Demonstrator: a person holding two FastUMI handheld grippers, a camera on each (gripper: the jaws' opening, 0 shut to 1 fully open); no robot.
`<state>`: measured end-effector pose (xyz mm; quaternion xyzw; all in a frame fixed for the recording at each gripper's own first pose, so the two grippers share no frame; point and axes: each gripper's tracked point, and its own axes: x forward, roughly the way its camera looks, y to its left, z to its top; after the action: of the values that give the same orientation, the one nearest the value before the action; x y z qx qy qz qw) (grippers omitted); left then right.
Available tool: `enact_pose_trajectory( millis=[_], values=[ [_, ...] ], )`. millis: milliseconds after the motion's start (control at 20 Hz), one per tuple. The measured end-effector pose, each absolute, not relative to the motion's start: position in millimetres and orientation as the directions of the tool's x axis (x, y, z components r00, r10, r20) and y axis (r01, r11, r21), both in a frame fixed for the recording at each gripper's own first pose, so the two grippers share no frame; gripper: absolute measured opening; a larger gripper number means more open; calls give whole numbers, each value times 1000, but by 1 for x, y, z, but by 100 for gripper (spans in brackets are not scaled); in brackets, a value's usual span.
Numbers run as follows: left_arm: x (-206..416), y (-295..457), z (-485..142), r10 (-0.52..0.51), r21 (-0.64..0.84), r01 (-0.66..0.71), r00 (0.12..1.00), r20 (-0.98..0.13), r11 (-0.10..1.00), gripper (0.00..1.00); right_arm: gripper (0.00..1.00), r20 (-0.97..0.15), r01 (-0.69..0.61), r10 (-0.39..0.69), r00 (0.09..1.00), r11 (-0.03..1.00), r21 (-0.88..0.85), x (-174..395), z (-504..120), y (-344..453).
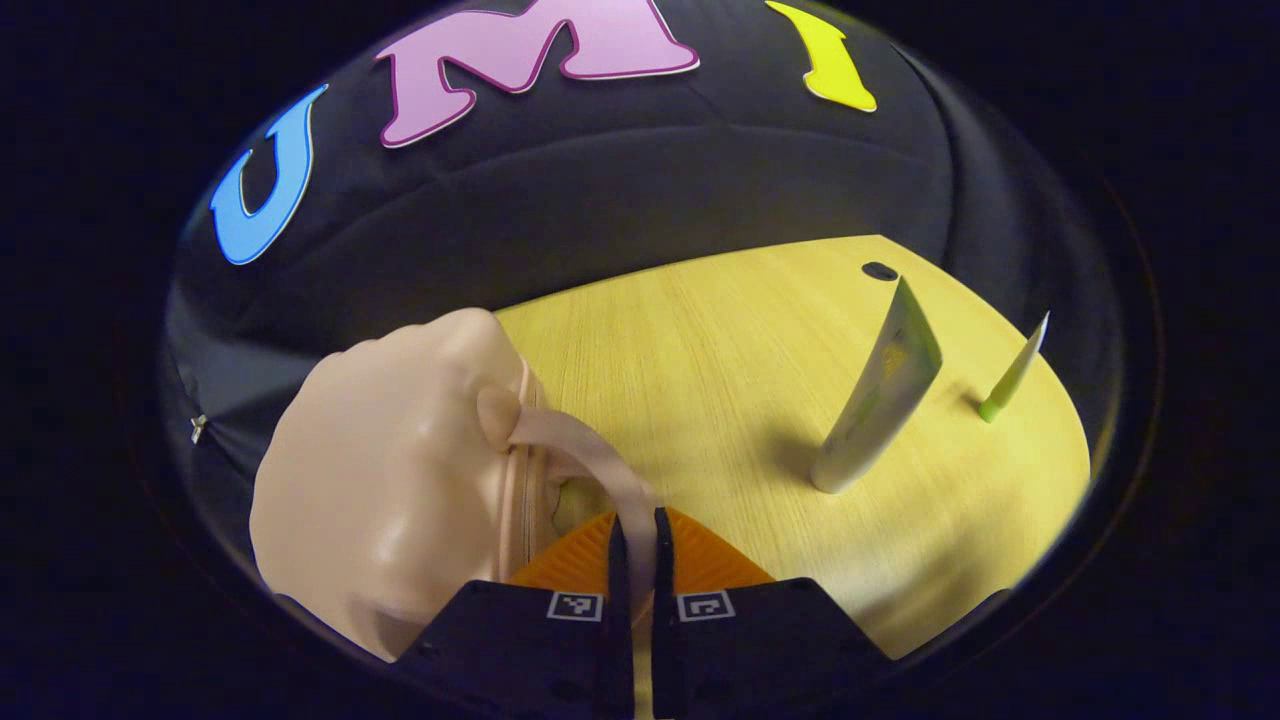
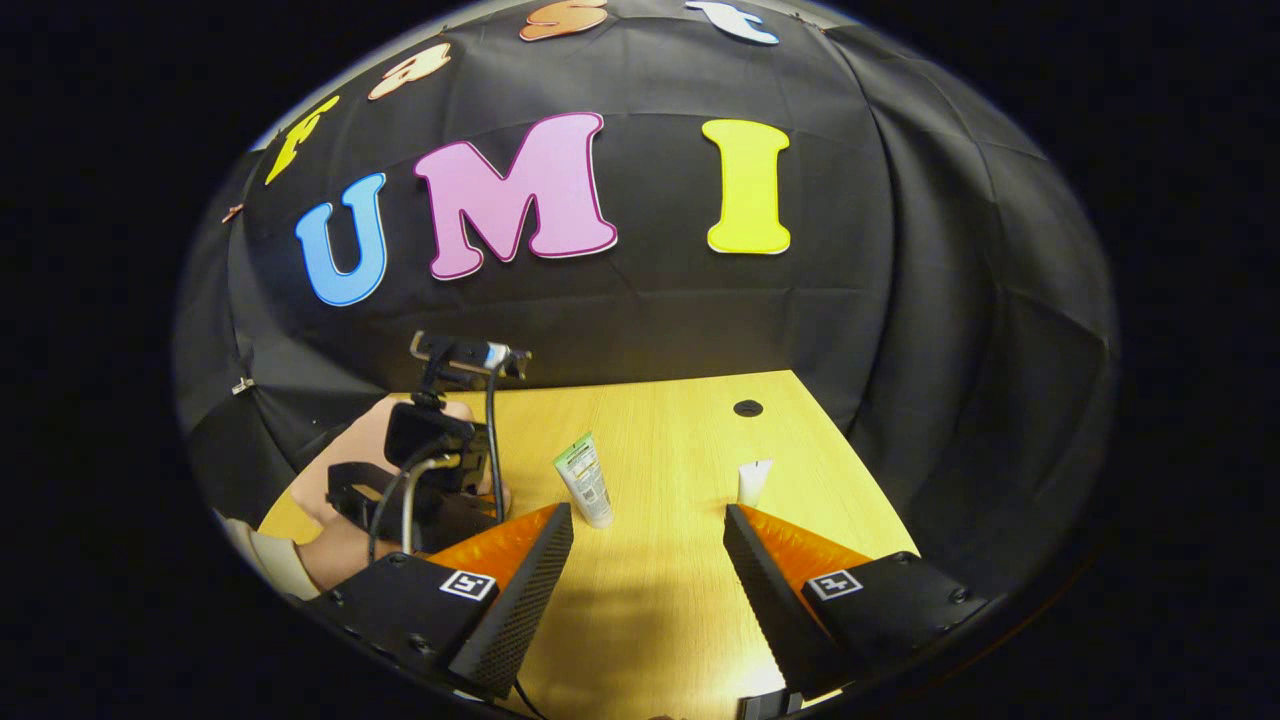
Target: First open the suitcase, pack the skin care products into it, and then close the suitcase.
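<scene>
The left tool (image 1: 637,540) pinches the pale strap (image 1: 600,460) of the pink suitcase (image 1: 390,480), which lies just left of it on the bench (image 1: 700,360). The right tool (image 2: 648,560) is spread wide (holding nothing), a green-and-white tube (image 2: 585,480) and a white tube (image 2: 753,482) standing just ahead.

Hiding most of the suitcase (image 2: 345,455) behind the left gripper (image 2: 440,470) and hand; cutting off the small tube (image 2: 754,482) behind a finger.
</scene>
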<state>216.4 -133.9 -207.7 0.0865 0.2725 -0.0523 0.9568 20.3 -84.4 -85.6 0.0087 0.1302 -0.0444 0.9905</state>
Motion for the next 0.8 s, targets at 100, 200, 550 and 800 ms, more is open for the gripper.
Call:
enact_pose_trajectory(
  millis=[100, 200, 550, 800],
  values=[
    [213, -134, -179, -97, 27, 130, 853, -512, 991, 11, 96, -261, 73, -70, 963, 997, 1, 19, -85, -75],
    [210, -127, -138, -142, -74, 122, 868, -475, 990, 10, 96, -258, 57, -57, 964, 998, -9, 16, -82, -66],
    [186, 31, 27, -115, -109, 85, 945, -305, 990, 9, 96, -208, 68, -71, 976, 997, -20, 18, -57, -31],
    [189, 242, 29, 56, -81, -82, 959, -279, 993, 9, 96, -226, 86, -92, 970, 996, -34, 20, -61, -13]
  ],
)
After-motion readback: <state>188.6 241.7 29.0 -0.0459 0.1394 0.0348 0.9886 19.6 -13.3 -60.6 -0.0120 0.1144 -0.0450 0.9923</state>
